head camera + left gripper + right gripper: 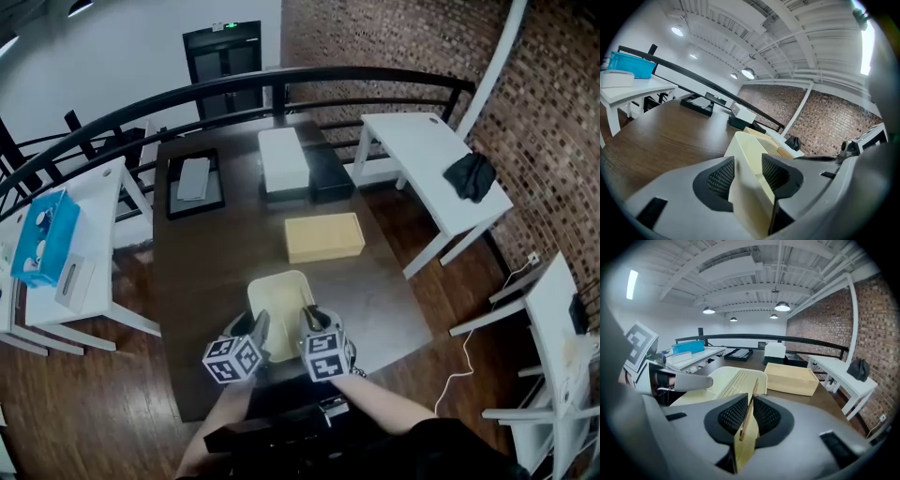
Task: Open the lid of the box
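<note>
The cream, round-cornered lid (279, 300) looks faintly ribbed.

We face a brick wall (394, 47) at right; a black railing (187, 94) curves past the dark counter's (206, 272) far edge; white desks (422, 150) flank it on wooden floor (84, 394).

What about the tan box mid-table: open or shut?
Shut. The tan box shows a flat, unbroken top in the head view, and the right gripper view shows no gap or raised lid on it.
</note>
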### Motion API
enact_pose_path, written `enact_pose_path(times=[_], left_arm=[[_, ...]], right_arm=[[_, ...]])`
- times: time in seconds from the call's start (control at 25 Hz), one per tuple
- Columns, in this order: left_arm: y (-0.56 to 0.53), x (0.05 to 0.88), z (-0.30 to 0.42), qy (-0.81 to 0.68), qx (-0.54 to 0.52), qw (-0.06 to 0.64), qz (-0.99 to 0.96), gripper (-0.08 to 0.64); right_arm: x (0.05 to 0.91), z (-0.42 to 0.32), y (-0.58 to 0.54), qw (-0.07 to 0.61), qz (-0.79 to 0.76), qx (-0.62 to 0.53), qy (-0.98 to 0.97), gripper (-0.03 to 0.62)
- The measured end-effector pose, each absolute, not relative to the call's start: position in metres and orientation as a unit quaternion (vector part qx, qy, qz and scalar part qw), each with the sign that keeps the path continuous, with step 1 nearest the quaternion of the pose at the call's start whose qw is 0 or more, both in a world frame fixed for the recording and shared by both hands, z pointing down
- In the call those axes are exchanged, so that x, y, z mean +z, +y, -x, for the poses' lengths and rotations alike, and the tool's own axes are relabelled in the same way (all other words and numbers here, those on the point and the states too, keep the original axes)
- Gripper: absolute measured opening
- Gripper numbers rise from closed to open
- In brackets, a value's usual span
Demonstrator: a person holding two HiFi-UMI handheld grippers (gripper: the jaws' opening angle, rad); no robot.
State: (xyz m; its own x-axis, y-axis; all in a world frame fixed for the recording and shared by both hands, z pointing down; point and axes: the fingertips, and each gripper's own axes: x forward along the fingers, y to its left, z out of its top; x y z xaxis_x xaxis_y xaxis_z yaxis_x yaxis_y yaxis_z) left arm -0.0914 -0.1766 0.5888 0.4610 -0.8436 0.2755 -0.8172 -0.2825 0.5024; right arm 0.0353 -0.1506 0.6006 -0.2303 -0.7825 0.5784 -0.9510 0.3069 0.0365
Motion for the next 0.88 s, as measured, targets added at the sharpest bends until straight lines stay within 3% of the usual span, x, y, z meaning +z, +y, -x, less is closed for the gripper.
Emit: enact_pose_path(times=[0.28, 0.52, 0.76, 0.88], left_arm=[[-0.176, 0.584, 0.086, -0.525, 0.02, 0.264, -0.809, 0.172], [-0.177, 0.583, 0.084, -0.53, 0.039, 0.251, -0.809, 0.163], [-0.177, 0.582, 0.08, -0.533, 0.042, 0.245, -0.809, 0.16], [-0.177, 0.582, 0.082, -0.537, 0.041, 0.248, -0.805, 0.161]], right_arm=[[0.595, -0.037, -0.15, 0.235, -0.579, 0.187, -0.758, 0.029], [0.583, -0.042, -0.149, 0.168, -0.573, 0.241, -0.765, 0.021], [0.519, -0.068, -0.16, 0.106, -0.588, 0.17, -0.784, 0.017], [0.523, -0.117, -0.178, 0.126, -0.628, 0.136, -0.756, 0.017]])
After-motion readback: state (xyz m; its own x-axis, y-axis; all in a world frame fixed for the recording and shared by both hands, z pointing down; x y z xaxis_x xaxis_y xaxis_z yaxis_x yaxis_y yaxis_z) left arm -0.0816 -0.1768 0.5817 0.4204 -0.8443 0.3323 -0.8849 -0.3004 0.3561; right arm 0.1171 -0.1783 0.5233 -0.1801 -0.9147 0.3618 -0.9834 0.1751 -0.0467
